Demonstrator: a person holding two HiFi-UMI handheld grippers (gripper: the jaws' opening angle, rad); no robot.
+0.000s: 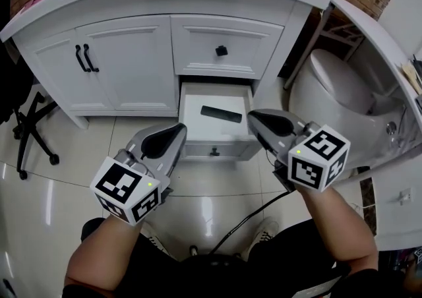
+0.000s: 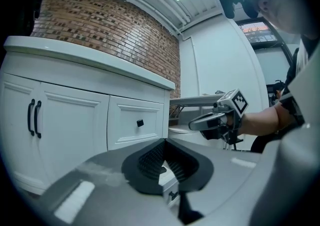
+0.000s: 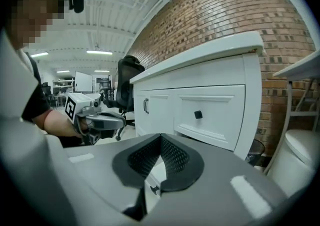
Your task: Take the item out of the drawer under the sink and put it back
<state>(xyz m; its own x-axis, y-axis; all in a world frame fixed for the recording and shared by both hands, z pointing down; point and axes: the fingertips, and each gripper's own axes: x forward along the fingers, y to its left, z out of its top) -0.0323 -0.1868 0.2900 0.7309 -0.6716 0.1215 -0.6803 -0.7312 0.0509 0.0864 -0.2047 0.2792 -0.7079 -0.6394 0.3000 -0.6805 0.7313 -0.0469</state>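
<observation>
Floor (image 1: 79,151), glossy tile, is shown only in head view and is cut off at every edge. Cabinet (image 1: 125,66), white, is seen from above there, its left end cropped. In the tool views only part of its front is caught, low and side-on, w/ brick wall (image 2: 100,35) above it; that wall is barely glimpsed in head view. Toilet (image 1: 336,92), at right, is partly covered by a white ledge (image 1: 376,33) and cut by the frame. In R tool view just its rim is caught, lower right. Chair (image 1: 26,125), black, is cropped at left in head view; its back is seen farther off in R tool view.

Drawer (image 1: 198,128), the lower one under the closed top drawer (image 1: 224,34), stands open. Its front corners are hidden behind both tools in head view. In the tool views only a sliver of white w/ a small black pull is seen below the pads, so its inside can't be read there.

L tool (image 2: 165,142): pads are seen brought together at the tips, nothing btwn them. R tool (image 3: 161,137): likewise pinched closed and empty. Each is visible in the other's view. In head view they are seen from behind, one at either side of the drawer front; contact w/ it can't be told.

Item (image 1: 221,114), flat, slim, black, lies slantwise inside the drawer toward the back, touched by neither tool. It is made out in head view only. Knob (image 1: 221,51) on the top drawer is seen in all three views.
</observation>
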